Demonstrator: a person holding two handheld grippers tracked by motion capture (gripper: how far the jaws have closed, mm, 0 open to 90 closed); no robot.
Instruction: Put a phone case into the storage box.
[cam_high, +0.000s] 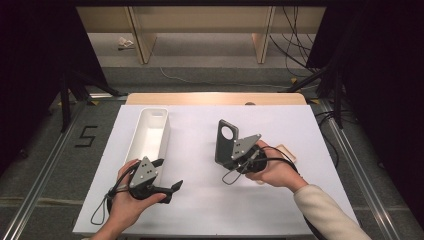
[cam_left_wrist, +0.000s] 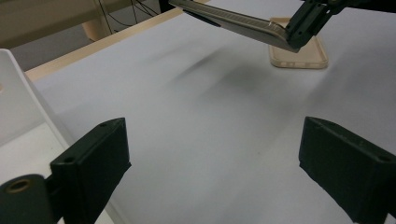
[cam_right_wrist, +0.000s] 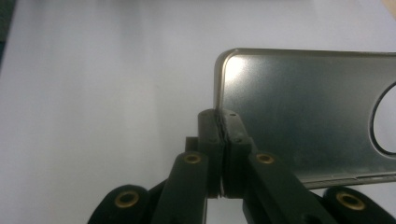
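A thin grey metal phone shell (cam_high: 226, 140) with a round camera hole hangs tilted above the white table cover. My right gripper (cam_high: 229, 161) is shut on its lower edge. In the right gripper view the two jaws (cam_right_wrist: 222, 126) pinch the shell's (cam_right_wrist: 303, 107) corner, with no gap left between them. My left gripper (cam_high: 169, 174) rests open near the table's front left, with nothing between its fingers (cam_left_wrist: 93, 163). From the left gripper view, the held shell (cam_left_wrist: 233, 21) and the right gripper (cam_left_wrist: 303, 28) float above a tan phone case (cam_left_wrist: 299, 57).
A long white bin (cam_high: 165, 137) lies lengthwise at the left, just beyond my left hand. The tan phone case (cam_high: 287, 150) lies flat beside my right hand. The white cover (cam_high: 200, 210) spreads over a wooden table (cam_high: 215, 98), with floor and cables beyond.
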